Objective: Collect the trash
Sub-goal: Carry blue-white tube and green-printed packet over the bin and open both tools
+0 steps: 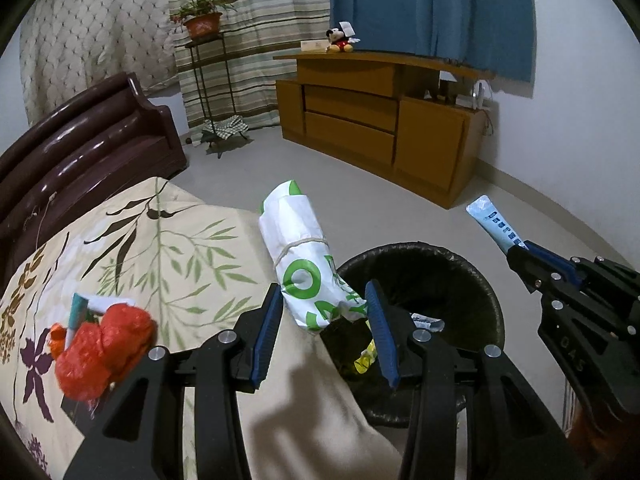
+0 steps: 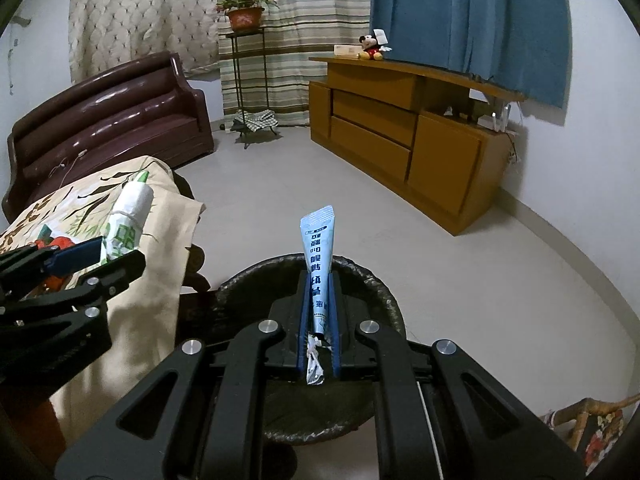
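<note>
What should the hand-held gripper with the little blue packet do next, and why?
Probably open its jaws and let go. The right hand-held gripper is shut on the blue packet and, in its own view, looks to sit above the black-lined trash bin, which already holds some wrappers. Releasing there should drop the packet inside.

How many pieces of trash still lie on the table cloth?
2: a white-green bundle at the cloth's edge between the open left tongs, and a red crumpled bag further left. Small items beside the bag may be hidden.
</note>
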`<state>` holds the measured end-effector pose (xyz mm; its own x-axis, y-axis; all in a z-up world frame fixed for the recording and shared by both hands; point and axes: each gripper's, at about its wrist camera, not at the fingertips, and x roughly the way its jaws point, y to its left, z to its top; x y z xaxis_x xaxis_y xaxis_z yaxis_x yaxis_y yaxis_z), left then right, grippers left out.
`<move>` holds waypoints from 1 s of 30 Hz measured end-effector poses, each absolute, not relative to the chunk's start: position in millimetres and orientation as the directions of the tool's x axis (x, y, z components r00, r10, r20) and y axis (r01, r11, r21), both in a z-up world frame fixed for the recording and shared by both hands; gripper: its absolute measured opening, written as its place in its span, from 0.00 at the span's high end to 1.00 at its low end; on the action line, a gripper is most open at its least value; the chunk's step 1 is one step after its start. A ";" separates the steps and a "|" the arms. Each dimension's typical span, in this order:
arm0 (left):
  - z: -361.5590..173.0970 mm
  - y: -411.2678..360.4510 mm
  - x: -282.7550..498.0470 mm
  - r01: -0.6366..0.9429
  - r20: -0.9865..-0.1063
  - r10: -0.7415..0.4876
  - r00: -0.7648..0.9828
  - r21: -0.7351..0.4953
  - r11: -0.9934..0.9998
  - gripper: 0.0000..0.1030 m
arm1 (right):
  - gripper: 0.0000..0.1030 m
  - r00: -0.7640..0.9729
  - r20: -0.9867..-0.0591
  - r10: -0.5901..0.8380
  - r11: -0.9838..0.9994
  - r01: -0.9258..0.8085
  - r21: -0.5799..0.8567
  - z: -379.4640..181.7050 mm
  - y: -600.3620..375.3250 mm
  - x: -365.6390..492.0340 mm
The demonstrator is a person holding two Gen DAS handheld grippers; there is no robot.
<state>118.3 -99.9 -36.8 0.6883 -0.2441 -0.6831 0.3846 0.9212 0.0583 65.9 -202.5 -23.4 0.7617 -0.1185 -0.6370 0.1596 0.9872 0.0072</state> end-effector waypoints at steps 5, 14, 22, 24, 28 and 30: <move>-42.8 -112.4 128.1 0.393 -0.693 -0.238 0.681 0.071 0.917 0.58 | 0.91 0.759 -0.640 -0.119 0.986 0.168 0.017 -27.1 -210.1 72.4; -50.3 -126.2 140.2 0.398 -0.702 -0.223 0.676 0.094 0.913 0.57 | 0.89 0.750 -0.651 -0.116 0.984 0.176 0.028 -34.3 -218.6 84.9; -49.6 -123.4 143.2 0.385 -0.707 -0.222 0.672 0.078 0.920 0.50 | 0.78 0.748 -0.653 -0.117 0.981 0.188 0.040 -38.5 -219.5 85.9; -48.8 -121.7 142.4 0.379 -0.706 -0.220 0.673 0.074 0.922 0.48 | 0.77 0.749 -0.651 -0.119 0.981 0.192 0.042 -37.8 -219.5 85.5; -47.6 -120.8 142.3 0.373 -0.704 -0.220 0.675 0.068 0.925 0.46 | 0.73 0.752 -0.647 -0.125 0.979 0.200 0.045 -35.9 -220.0 82.6; -47.0 -120.2 141.6 0.372 -0.704 -0.221 0.675 0.066 0.926 0.46 | 0.71 0.753 -0.646 -0.125 0.978 0.203 0.047 -34.9 -220.3 80.8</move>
<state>141.6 -120.2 -47.0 0.6752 -0.2208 -0.7038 0.3715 0.9261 0.0659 80.8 -220.3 -34.9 0.7532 -0.1254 -0.6457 0.2027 0.9781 0.0465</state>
